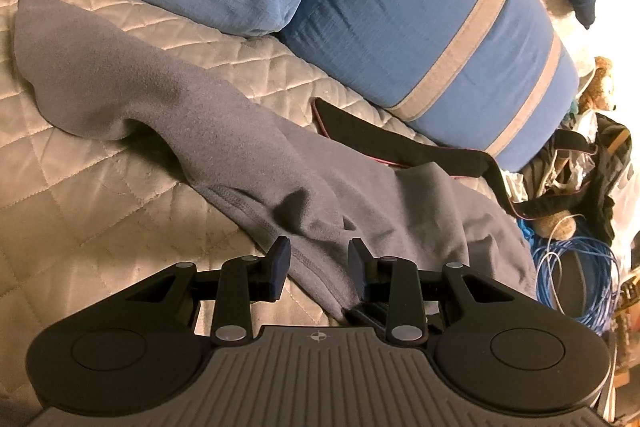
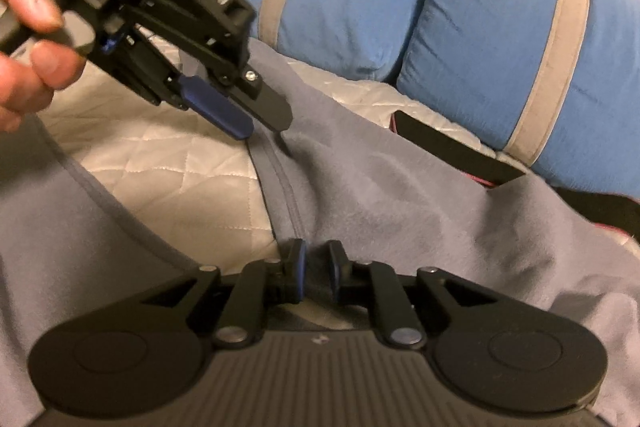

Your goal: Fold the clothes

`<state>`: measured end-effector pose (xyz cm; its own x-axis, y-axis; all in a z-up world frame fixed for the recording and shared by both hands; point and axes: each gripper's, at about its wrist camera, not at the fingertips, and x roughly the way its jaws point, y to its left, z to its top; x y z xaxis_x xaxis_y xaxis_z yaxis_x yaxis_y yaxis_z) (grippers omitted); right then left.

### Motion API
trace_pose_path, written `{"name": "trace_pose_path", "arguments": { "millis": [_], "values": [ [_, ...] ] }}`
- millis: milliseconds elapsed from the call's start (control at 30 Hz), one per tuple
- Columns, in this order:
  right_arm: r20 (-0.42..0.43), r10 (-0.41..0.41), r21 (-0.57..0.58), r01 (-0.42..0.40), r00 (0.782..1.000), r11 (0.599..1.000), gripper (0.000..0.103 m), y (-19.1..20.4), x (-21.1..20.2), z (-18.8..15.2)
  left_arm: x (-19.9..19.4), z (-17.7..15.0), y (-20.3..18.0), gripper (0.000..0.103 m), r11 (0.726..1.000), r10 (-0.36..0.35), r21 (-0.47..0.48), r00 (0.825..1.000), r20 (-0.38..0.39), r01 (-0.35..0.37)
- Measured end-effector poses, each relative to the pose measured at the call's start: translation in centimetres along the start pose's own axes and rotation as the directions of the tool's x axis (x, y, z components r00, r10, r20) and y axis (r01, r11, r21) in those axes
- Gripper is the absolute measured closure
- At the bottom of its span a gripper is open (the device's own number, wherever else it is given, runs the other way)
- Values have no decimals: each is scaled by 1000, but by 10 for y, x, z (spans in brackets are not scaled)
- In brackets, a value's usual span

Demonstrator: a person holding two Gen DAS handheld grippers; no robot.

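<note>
Fingers of your right gripper stand slightly apart with a fold of the grey fleece garment between them, not clearly pinched, while your left gripper hangs open above the garment's stitched hem. That garment lies rumpled across the quilted beige bed, one limb trailing toward the far left. Beyond it, blue pillows with grey stripes rest against a black strap, and blue cable coils lie off the bed's right edge.

Two blue pillows with grey stripes are seen beyond the claw, on a beige quilted bedcover. A coil of blue cable is seen to its right.
</note>
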<state>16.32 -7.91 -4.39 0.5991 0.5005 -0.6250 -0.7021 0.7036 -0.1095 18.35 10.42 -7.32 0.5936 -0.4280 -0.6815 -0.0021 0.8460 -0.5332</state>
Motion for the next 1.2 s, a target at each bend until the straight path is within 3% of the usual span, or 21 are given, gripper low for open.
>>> {"name": "trace_pose_path", "arguments": {
  "millis": [167, 333, 467, 533, 567, 600, 633, 667, 967, 1200],
  "values": [
    [-15, 47, 81, -46, 999, 996, 72, -11, 3, 2, 1, 0, 0, 72, 1000, -1, -2, 1000, -4, 1],
    [-12, 38, 67, -37, 999, 997, 69, -8, 9, 6, 3, -1, -2, 72, 1000, -6, 0, 1000, -7, 6],
    [-11, 23, 103, -22, 1000, 994, 53, -9, 14, 11, 5, -1, -2, 72, 1000, 0, 2, 1000, -13, 0],
    [-5, 26, 134, -25, 1000, 991, 51, -11, 17, 12, 6, -1, -1, 72, 1000, 3, 1, 1000, -15, -3],
    [0, 29, 153, -29, 1000, 988, 53, -12, 18, 12, 7, -1, -1, 72, 1000, 2, 1, 1000, -17, -2],
    [6, 32, 174, -32, 999, 984, 82, -14, 19, 13, 7, -1, -1, 72, 1000, 0, 0, 1000, -18, 0],
    [12, 34, 196, -36, 999, 980, 94, -15, 20, 13, 7, -1, -1, 72, 1000, -3, -2, 1000, -19, 3],
    [13, 36, 216, -38, 999, 976, 98, -17, 21, 13, 7, -1, -1, 72, 1000, -7, -3, 1000, -19, 7],
    [65, 38, 238, -53, 997, 970, 99, -19, -6, 19, 7, 1, 4, 72, 994, -74, -88, 996, -39, 71],
    [93, 86, 305, -111, 992, 946, 99, -37, -23, 22, 10, 1, 11, 72, 979, -121, -171, 992, -48, 111]
  ]
}}
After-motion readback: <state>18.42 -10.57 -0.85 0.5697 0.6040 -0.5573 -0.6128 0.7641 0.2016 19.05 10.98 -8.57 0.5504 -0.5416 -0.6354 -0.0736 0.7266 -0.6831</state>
